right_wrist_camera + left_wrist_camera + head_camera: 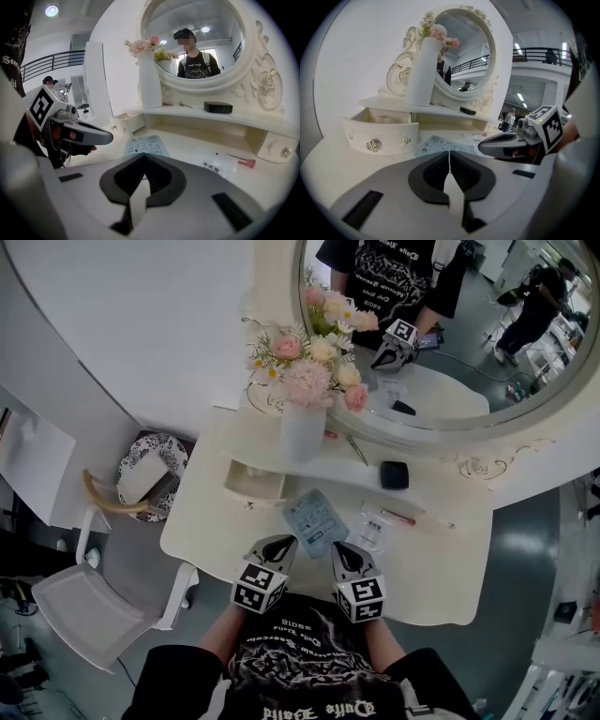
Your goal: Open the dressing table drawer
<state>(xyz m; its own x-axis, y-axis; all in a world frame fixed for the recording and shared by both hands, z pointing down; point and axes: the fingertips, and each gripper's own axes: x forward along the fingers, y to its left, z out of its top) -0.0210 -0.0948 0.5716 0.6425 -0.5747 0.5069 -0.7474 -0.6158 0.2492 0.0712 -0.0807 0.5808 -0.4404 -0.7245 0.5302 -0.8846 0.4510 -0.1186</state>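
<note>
Far left, on the floor beside the dressing table (pixel 450 568): a white chair (pixel 89 601) and, behind it, a round black-and-white patterned piece (pixel 155 465), hard to tell whether stool or plate. Next, at the left end of the table's raised shelf: the drawer (pixel 255 482), pulled out and standing open, its top uncovered and its curved white front carrying a small rose-shaped metal knob (pixel 372 145) in the middle; something pale inside, too dim to name. On the shelf just above the drawer: a tall white vase (pixel 302 432), upright, filled with pink and cream flowers (pixel 314 357). On the tabletop in front of the drawer and slightly right: a flat blue-grey printed packet (pixel 314 519). At the table's front edge, just short of that packet: the left gripper (pixel 279 542), aimed toward the drawer but well apart from it, clenched, pads pressed together with nothing between them. Just beside it: the right gripper (pixel 342 547), likewise closed tight on nothing, touching neither packet nor drawer. Further right on the tabletop: a clear labelled sachet (pixel 375 529) with a thin pink-tipped stick (pixel 401 517) near it. On the shelf behind: a small black case (pixel 394 474). Above the shelf: a large oval mirror (pixel 450 352) in an ornate white frame. Far right under the shelf: a second drawer (pixel 276 147), closed.
</note>
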